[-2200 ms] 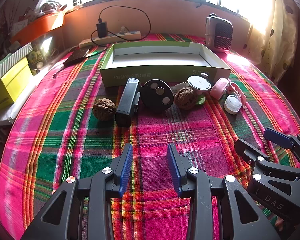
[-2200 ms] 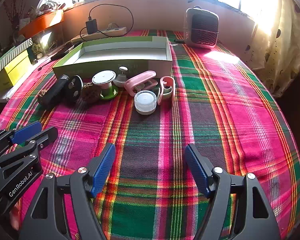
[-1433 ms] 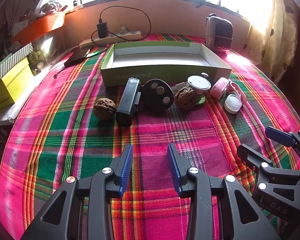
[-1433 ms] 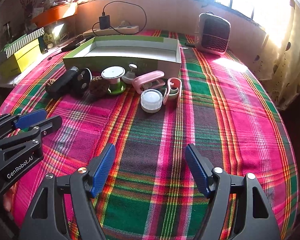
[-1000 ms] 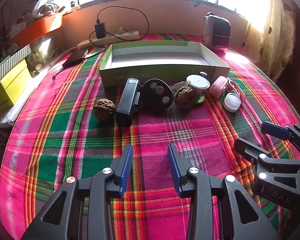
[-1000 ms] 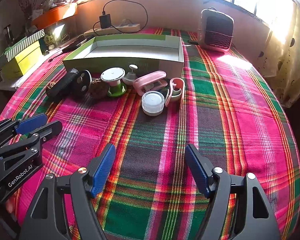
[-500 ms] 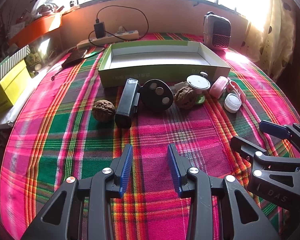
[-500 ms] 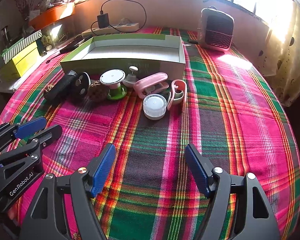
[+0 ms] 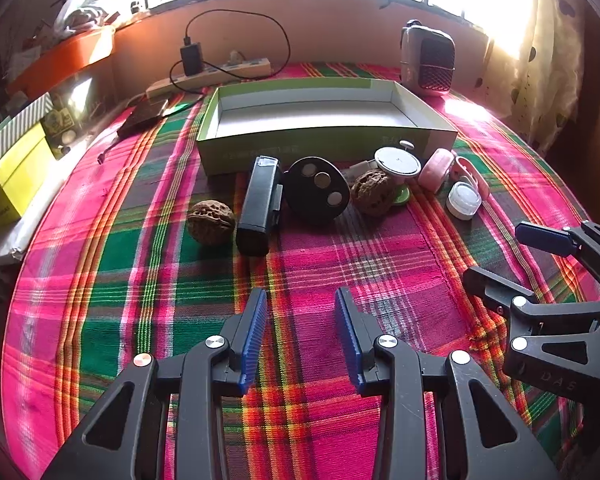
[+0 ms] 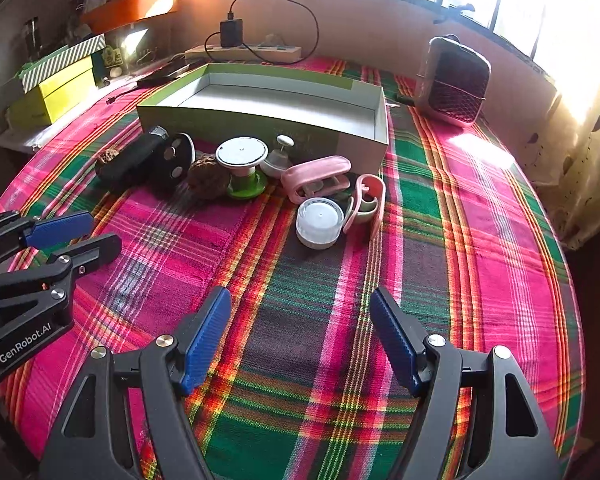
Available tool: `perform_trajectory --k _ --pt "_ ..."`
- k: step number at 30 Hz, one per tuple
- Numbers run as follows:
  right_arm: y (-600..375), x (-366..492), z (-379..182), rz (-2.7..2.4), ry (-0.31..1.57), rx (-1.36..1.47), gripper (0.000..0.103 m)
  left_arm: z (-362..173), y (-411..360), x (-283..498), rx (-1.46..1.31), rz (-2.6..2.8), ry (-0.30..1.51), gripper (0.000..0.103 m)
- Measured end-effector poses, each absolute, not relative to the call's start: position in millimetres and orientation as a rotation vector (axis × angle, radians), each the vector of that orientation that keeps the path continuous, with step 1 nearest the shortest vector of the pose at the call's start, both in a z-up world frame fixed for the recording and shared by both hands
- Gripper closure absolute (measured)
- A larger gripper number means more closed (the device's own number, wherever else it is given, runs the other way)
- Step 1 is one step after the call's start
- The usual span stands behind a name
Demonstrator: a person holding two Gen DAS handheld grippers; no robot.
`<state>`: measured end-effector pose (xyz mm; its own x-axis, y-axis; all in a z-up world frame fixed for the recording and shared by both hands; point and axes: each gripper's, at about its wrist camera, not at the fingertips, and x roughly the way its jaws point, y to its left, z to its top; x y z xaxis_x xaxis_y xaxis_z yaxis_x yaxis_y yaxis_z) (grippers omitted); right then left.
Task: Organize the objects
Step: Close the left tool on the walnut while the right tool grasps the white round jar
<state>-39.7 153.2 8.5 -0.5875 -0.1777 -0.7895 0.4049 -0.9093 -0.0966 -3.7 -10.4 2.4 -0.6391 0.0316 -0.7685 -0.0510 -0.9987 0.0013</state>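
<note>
Green cardboard box sits open on the plaid tablecloth, with a black case, black disc, two walnuts, spool, pink clips and white cap along its near wall. Left gripper stands partly open, right gripper wide; both hold nothing.

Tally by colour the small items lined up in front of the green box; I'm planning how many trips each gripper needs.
Brown: 2, walnut, walnut
Black: 2, black case, black oval disc
Pink: 2, pink clip, pink curved holder
White: 3, white jar, white-topped green spool, white knob piece
Total: 9
</note>
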Motion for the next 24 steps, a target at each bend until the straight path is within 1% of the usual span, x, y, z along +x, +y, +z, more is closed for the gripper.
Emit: perform_trajectory --k 5,8,13,18,22,24 --pt "159 -47 7 -2.448 0.343 1.223 0.031 4 -34 -4 -1.337 2.811 -0.059 0.070" --pt "156 -49 8 -2.420 0.363 1.207 0.031 4 -44 -5 -1.337 2.826 -0.068 0.070" --pt "158 -55 6 -2.421 0.294 1.210 0.031 5 -60 -11 -1.351 2.847 -0.129 0.070" --pt "158 -65 6 -2.432 0.295 1.224 0.031 7 -69 -19 -1.335 2.845 -0.151 0.070" --pt "159 -74 6 -2.444 0.272 1.228 0.036 8 -75 -27 -1.338 2.842 -0.180 0.070" --pt "159 -77 6 -2.452 0.260 1.227 0.037 8 -76 -32 -1.333 2.821 -0.187 0.069"
